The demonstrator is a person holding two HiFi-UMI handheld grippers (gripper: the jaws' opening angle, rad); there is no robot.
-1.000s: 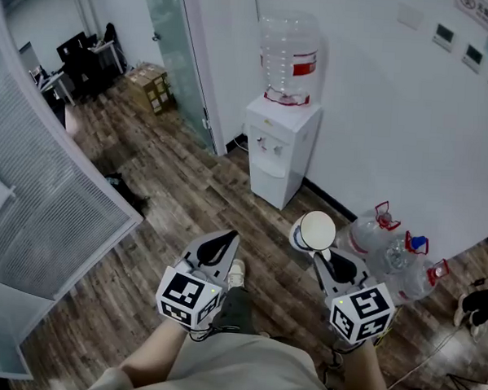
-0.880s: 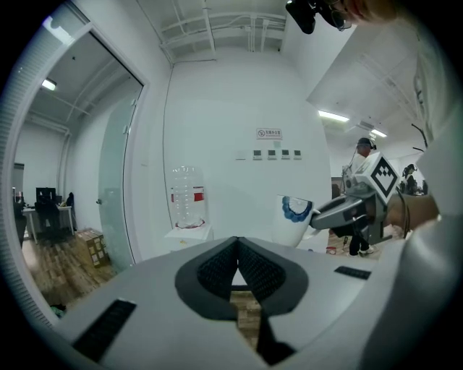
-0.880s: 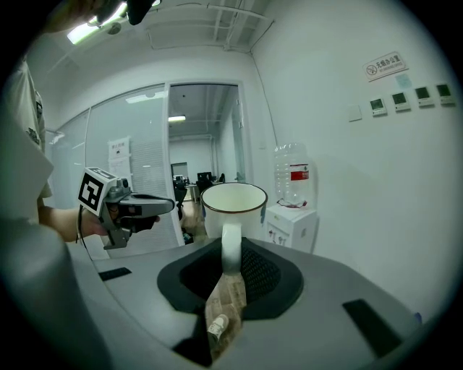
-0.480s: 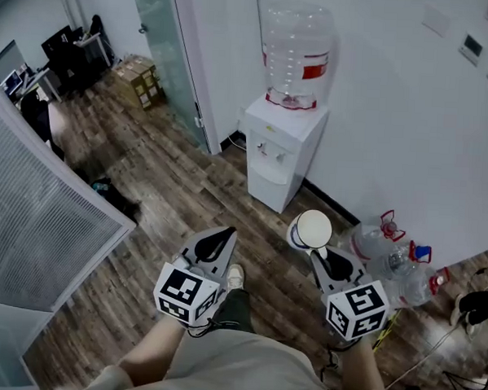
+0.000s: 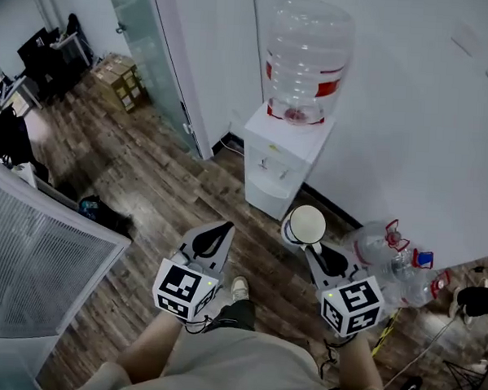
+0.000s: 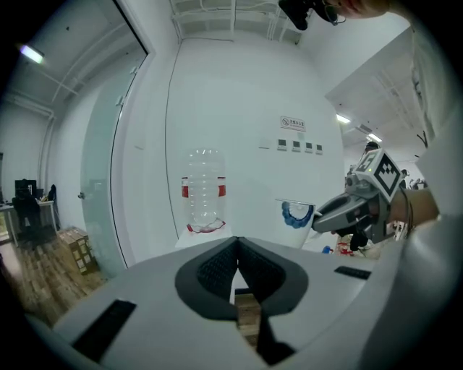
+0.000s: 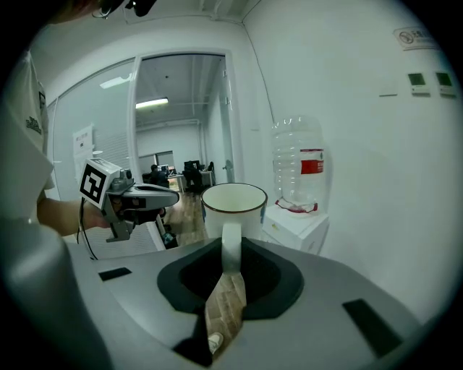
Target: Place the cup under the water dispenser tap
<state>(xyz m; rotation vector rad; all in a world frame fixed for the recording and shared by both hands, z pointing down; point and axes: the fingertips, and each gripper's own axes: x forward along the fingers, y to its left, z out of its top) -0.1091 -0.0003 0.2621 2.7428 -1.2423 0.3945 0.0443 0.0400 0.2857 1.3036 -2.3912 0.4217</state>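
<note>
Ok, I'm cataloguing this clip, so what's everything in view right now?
water dispenser: one, white, against the wall ahead
water bottle: one, clear with red band, atop the dispenser
cup: one, white, handle held by the right gripper
jugs: a few, clear, on the floor by the wall, right
cardboard box: one, brown, on the floor, far left
left gripper: one, grey, fingers together, empty
right gripper: one, grey, fingers shut on the cup's handle

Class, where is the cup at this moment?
Right of centre in the head view, the cup is held by its handle in the right gripper, above the floor, short of the water dispenser.
</note>
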